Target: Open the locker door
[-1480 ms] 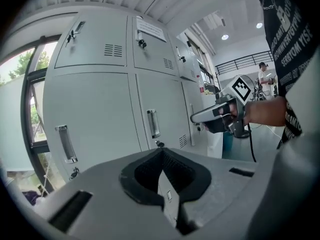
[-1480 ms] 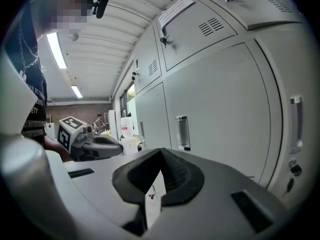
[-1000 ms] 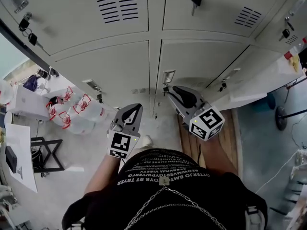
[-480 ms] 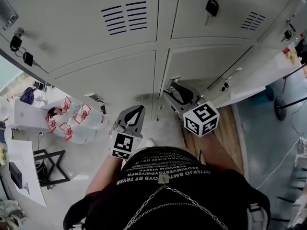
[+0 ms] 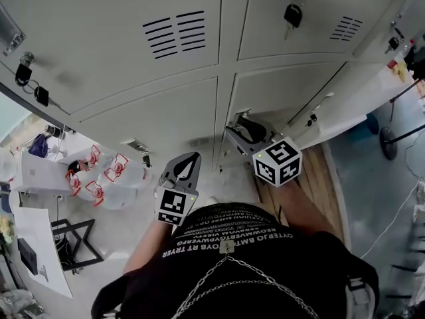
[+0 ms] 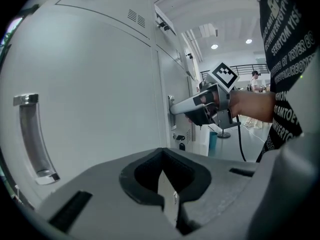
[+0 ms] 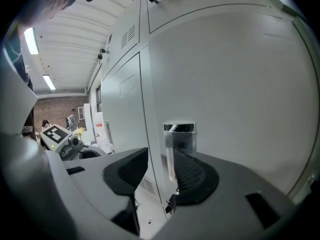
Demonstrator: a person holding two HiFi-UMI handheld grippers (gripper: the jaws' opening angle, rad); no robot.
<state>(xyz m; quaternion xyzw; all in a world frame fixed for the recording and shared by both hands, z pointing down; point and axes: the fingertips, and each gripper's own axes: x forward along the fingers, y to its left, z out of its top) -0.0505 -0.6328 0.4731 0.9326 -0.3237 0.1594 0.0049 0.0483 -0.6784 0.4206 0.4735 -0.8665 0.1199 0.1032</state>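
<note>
The grey locker door [image 5: 285,88] is closed, with a chrome handle [image 7: 179,146] near its left edge. My right gripper [image 7: 160,169] is open wide right at that handle. The handle stands just ahead of the right pad [image 7: 192,176], and nothing is pinched. In the head view the right gripper [image 5: 236,126] points at the handle [image 5: 235,115]. My left gripper [image 5: 194,157] hangs lower, in front of the neighbouring door, shut and empty. In the left gripper view its jaws meet [image 6: 166,194], and the right gripper [image 6: 200,104] shows against the locker front.
The neighbouring locker's handle [image 6: 32,136] is at the left. Keys hang from the upper lockers [image 5: 291,13] and from a lock at the far left [image 5: 33,85]. White bags with red print [image 5: 99,175] and a black frame [image 5: 76,241] stand on the floor to the left.
My right gripper has moved in to the locker handle and its jaws now stand wider. The left gripper has barely shifted.
</note>
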